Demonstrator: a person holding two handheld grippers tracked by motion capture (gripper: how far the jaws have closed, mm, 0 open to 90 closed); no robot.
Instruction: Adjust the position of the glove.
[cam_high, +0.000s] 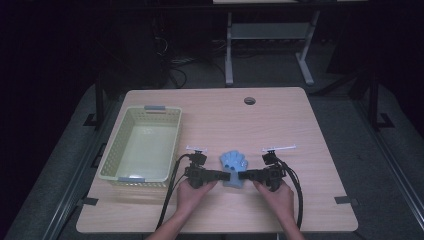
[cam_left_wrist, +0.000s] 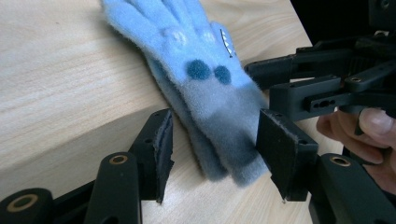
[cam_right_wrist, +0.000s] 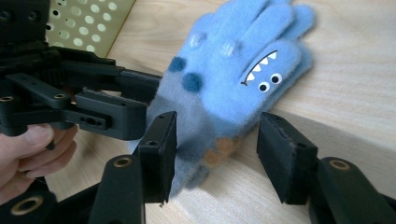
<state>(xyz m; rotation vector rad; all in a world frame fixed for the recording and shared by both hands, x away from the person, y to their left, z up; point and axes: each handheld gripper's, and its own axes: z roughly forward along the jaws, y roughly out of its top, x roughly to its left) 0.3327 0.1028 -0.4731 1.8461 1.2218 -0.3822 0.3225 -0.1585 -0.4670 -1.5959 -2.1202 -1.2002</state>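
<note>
The blue glove (cam_high: 234, 167) lies near the table's (cam_high: 300, 130) front edge; the left gripper (cam_left_wrist: 212, 140) and right gripper (cam_right_wrist: 215, 140) are half open around its cuff, not squeezing

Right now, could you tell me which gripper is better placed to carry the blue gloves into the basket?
Probably the left gripper: it sits on the side of the basket with its jaws astride the gloves' cuffs, while the right gripper would have to cross over.
</note>
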